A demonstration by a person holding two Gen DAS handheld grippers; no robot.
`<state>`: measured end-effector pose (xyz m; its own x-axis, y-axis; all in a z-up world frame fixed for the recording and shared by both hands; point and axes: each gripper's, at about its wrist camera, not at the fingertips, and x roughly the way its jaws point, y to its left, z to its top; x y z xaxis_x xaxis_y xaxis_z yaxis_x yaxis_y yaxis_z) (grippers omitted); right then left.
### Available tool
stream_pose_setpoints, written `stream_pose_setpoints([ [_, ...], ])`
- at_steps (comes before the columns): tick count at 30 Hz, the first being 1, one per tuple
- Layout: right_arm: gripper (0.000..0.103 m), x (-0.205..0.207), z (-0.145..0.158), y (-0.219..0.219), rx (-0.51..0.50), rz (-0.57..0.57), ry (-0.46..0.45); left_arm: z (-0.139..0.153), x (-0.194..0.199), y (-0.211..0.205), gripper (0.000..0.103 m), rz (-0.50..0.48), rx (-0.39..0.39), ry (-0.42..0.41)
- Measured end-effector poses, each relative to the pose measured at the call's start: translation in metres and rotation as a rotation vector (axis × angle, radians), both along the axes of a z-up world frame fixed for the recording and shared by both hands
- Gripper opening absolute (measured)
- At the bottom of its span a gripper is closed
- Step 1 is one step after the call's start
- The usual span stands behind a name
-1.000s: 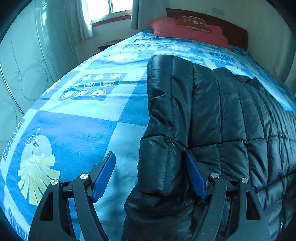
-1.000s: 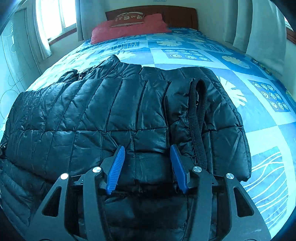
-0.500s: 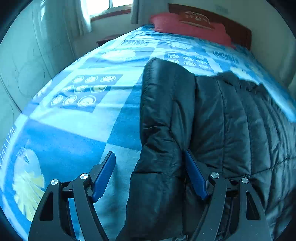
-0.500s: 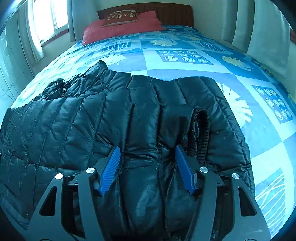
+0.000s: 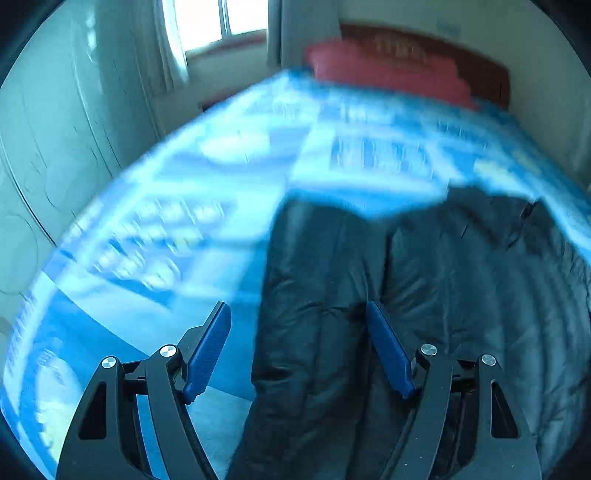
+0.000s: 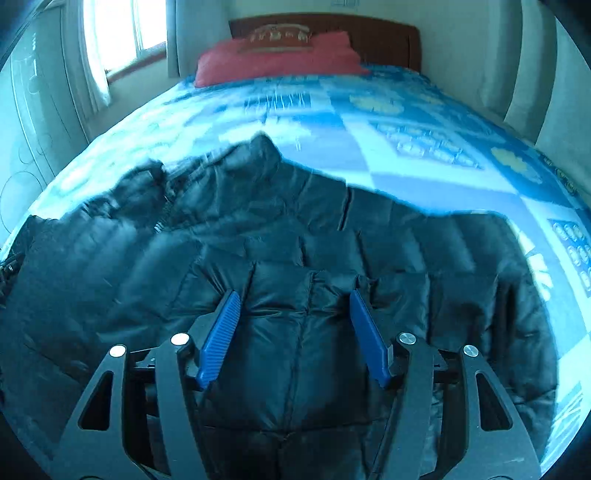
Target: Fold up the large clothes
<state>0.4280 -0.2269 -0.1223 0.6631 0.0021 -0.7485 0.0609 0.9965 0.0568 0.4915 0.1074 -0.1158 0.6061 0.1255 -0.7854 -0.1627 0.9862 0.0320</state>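
Both my grippers had pushed forward over the black puffer jacket (image 6: 332,258) lying on the bed (image 6: 424,122); left gripper (image 5: 299,314) and right gripper (image 6: 295,299) fingers stayed spread apart, straddling its padded folds.

The jacket (image 6: 295,258) lies on the bed (image 6: 424,122), at its foot end. The pillow (image 6: 277,61) rests at the far end against the headboard (image 6: 380,37). The window (image 6: 122,33) stands left of the bed.
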Motion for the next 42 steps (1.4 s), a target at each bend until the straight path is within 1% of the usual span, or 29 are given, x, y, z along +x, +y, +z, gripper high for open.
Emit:
stream_pose_setpoints([
  [1, 0.062, 0.0, 0.001, -0.001, 0.011, 0.0, 0.001, -0.005, 0.0, 0.003, 0.075, -0.001, -0.022, 0.002],
  [2, 0.062, -0.001, 0.003, -0.003, 0.019, 0.002, -0.003, -0.005, 0.0, 0.003, 0.075, 0.002, -0.026, -0.001],
  [5, 0.062, -0.01, 0.015, -0.01, 0.035, 0.007, -0.027, 0.007, -0.01, 0.004, 0.075, 0.011, -0.019, -0.03],
  [7, 0.062, -0.025, 0.023, -0.023, 0.043, -0.013, -0.061, 0.018, -0.023, 0.01, 0.075, 0.008, -0.039, -0.077],
  [8, 0.063, -0.03, 0.024, -0.03, 0.041, -0.03, -0.065, 0.02, -0.027, 0.014, 0.075, 0.016, -0.036, -0.091],
  [9, 0.063, -0.032, 0.019, -0.038, 0.036, -0.052, -0.048, 0.02, -0.028, 0.018, 0.075, 0.03, -0.035, -0.096],
  [10, 0.063, -0.032, 0.013, -0.043, 0.036, -0.06, -0.025, 0.018, -0.026, 0.023, 0.075, 0.041, -0.046, -0.085],
  [12, 0.063, -0.029, -0.002, -0.052, 0.08, -0.045, 0.008, 0.0, -0.014, 0.031, 0.076, 0.034, -0.104, -0.004],
  [13, 0.063, -0.028, -0.003, -0.053, 0.089, -0.044, 0.009, -0.007, -0.01, 0.033, 0.078, 0.031, -0.125, 0.021],
  [15, 0.063, -0.03, 0.004, -0.05, 0.083, -0.047, 0.003, -0.004, -0.01, 0.029, 0.078, 0.03, -0.095, 0.019],
  [17, 0.063, -0.039, 0.016, -0.05, 0.106, -0.047, -0.011, 0.006, -0.02, 0.027, 0.078, 0.026, -0.075, 0.004],
  [19, 0.063, -0.063, 0.031, -0.05, 0.102, -0.034, -0.036, 0.014, -0.036, 0.027, 0.078, 0.008, -0.075, -0.008],
  [21, 0.064, -0.086, 0.04, -0.053, 0.082, -0.037, -0.041, 0.026, -0.065, 0.03, 0.078, -0.014, -0.072, -0.033],
  [22, 0.064, -0.105, 0.045, -0.057, 0.083, -0.042, -0.039, 0.029, -0.076, 0.033, 0.078, -0.022, -0.077, -0.042],
  [23, 0.064, -0.12, 0.047, -0.063, 0.091, -0.051, -0.035, 0.034, -0.097, 0.036, 0.078, -0.029, -0.084, -0.05],
  [24, 0.064, -0.144, 0.048, -0.071, 0.104, -0.066, -0.02, 0.037, -0.114, 0.039, 0.078, -0.033, -0.095, -0.053],
  [25, 0.064, -0.159, 0.048, -0.076, 0.107, -0.077, -0.009, 0.039, -0.139, 0.045, 0.078, -0.04, -0.116, -0.052],
  [27, 0.064, -0.197, 0.046, -0.087, 0.111, -0.105, 0.017, 0.04, -0.175, 0.05, 0.078, -0.045, -0.14, -0.039],
  [30, 0.065, -0.26, 0.038, -0.102, 0.126, -0.144, 0.059, 0.036, -0.239, 0.061, 0.078, -0.046, -0.187, -0.015],
  [31, 0.065, -0.283, 0.033, -0.108, 0.138, -0.159, 0.08, 0.033, -0.258, 0.063, 0.078, -0.043, -0.204, -0.007],
  [32, 0.065, -0.3, 0.027, -0.112, 0.153, -0.173, 0.101, 0.029, -0.281, 0.066, 0.078, -0.042, -0.242, 0.008],
  [33, 0.065, -0.324, 0.021, -0.116, 0.179, -0.193, 0.128, 0.026, -0.296, 0.067, 0.078, -0.045, -0.274, 0.026],
  [34, 0.065, -0.34, 0.016, -0.117, 0.201, -0.2, 0.143, 0.02, -0.316, 0.068, 0.078, -0.047, -0.318, 0.052],
  [37, 0.065, -0.386, 0.005, -0.118, 0.27, -0.213, 0.179, 0.01, -0.35, 0.063, 0.078, -0.06, -0.403, 0.099],
  [39, 0.065, -0.413, 0.003, -0.115, 0.301, -0.212, 0.177, 0.004, -0.372, 0.057, 0.078, -0.073, -0.458, 0.128],
  [41, 0.065, -0.429, 0.002, -0.112, 0.332, -0.207, 0.171, 0.001, -0.387, 0.05, 0.078, -0.089, -0.474, 0.14],
  [42, 0.065, -0.437, 0.0, -0.108, 0.354, -0.196, 0.176, 0.0, -0.393, 0.046, 0.078, -0.096, -0.468, 0.139],
])
